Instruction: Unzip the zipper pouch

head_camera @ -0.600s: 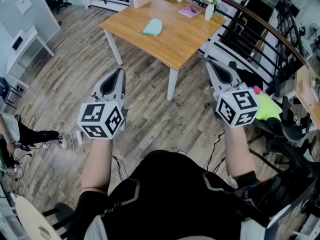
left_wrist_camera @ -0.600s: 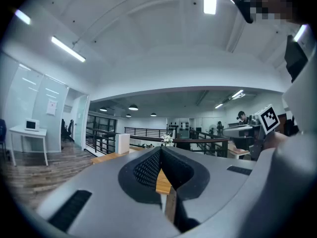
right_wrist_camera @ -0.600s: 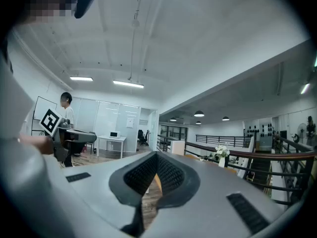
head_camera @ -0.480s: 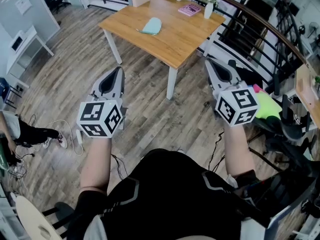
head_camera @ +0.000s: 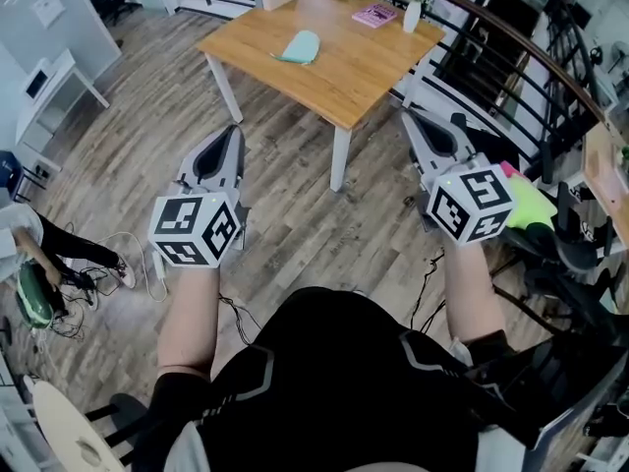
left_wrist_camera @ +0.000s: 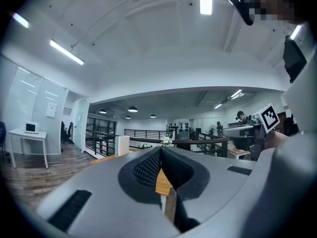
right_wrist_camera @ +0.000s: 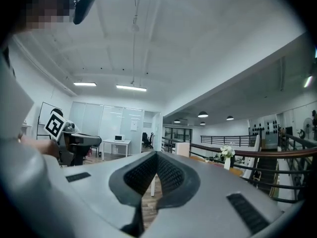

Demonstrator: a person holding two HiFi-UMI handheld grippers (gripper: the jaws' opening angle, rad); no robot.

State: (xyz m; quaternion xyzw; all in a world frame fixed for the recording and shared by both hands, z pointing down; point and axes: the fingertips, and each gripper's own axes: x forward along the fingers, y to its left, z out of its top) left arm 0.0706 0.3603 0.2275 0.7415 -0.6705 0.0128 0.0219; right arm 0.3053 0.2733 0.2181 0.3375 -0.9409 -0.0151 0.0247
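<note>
Wood-plank flooring (head_camera: pixel 128 150) runs through an open office where we stand well short of the table (head_camera: pixel 344 82). On its left half lies the pouch (head_camera: pixel 299 49), untouched. Our left gripper (head_camera: pixel 233 134) and right gripper (head_camera: pixel 408 118) point level toward the table, both clenched on nothing, jaws pressed together. We judge the task not yet begun: reaching the table, steadying the pouch and pulling the zipper all remain, and the zipper itself is too small to make out. A pink book (head_camera: pixel 374 17) and a vase (head_camera: pixel 411 22) sit near the table's far corner. No writing is readable; only the grippers' square markers (head_camera: pixel 192 230) show.
</note>
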